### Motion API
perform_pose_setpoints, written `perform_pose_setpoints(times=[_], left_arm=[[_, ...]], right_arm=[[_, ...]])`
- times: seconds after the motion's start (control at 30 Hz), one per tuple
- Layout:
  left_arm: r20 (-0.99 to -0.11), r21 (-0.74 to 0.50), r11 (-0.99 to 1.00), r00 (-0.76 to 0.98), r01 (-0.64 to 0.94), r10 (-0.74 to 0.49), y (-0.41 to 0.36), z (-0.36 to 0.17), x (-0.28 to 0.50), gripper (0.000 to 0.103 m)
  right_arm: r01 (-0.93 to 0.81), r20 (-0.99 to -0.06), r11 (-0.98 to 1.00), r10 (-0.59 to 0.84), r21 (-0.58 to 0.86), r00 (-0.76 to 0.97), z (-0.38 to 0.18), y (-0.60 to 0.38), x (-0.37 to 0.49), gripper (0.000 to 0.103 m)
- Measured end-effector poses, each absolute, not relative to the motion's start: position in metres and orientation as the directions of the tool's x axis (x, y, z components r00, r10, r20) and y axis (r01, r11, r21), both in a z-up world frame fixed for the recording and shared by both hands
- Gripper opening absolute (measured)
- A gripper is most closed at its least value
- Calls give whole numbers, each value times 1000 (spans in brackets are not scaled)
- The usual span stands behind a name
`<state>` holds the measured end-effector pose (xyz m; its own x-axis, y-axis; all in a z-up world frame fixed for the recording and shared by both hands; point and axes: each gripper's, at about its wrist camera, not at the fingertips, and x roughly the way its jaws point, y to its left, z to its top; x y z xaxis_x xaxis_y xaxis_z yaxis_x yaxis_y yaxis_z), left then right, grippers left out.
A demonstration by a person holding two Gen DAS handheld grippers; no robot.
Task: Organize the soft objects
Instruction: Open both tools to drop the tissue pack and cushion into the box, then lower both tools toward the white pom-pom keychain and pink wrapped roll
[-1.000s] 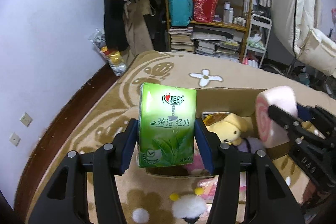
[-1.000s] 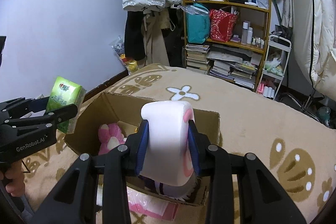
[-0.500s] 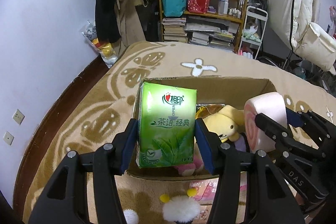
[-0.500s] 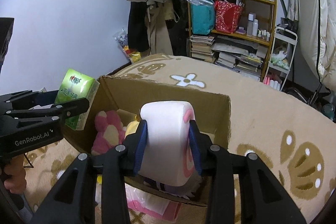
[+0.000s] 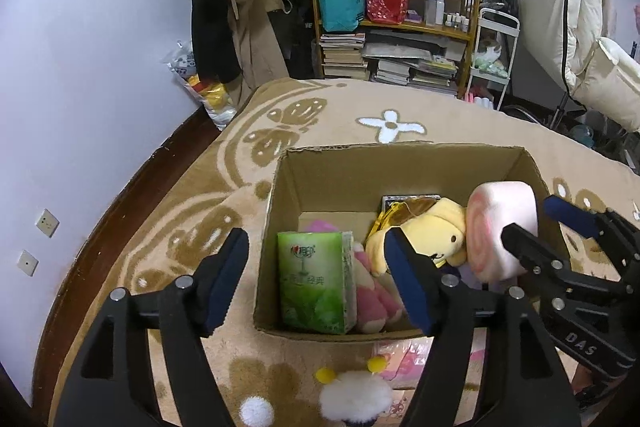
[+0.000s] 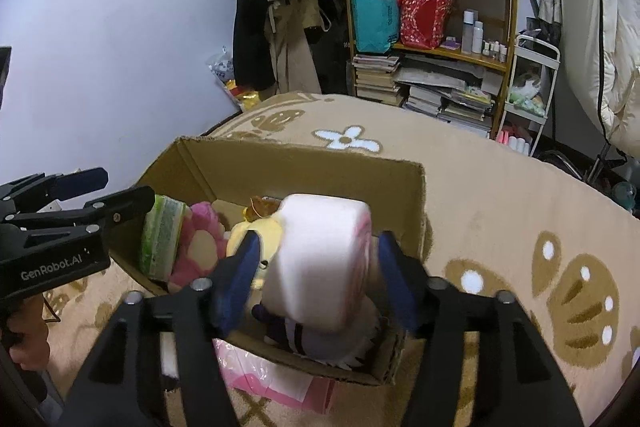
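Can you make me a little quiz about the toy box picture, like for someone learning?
1. True or false: the green tissue pack is inside the cardboard box.
2. What colour is the plush beside the swirl cushion?
3. Are the left gripper pads pressing on anything: A yes, B no?

Key: 1 true. 2 yellow. 3 B, its jaws have just been opening and the pack lies clear of them.

Patterned beige rug (image 5: 460, 123), cardboard box (image 5: 400, 163), white pom-pom toy (image 5: 356, 399)
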<state>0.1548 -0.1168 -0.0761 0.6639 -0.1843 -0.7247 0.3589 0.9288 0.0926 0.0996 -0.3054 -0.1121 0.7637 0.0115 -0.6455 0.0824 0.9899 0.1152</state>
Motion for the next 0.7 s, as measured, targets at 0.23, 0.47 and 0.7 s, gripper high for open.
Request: perform_pose_setpoints(times=[0.23, 0.47, 0.7], left_arm=[[-699, 122, 927, 694, 354, -173, -106, -61, 145, 86], [-699, 119, 938, 698, 326, -154, -87, -50, 135, 93], [-720, 91, 951, 679, 295, -142, -67, -48, 123, 98]], right_arm=[[101, -632, 986, 8, 136, 775, -104, -311, 89, 86], [115, -629, 982, 6, 151, 778, -98, -310, 76, 97], [128, -622, 978, 2, 164, 783, -91, -307, 57, 100]])
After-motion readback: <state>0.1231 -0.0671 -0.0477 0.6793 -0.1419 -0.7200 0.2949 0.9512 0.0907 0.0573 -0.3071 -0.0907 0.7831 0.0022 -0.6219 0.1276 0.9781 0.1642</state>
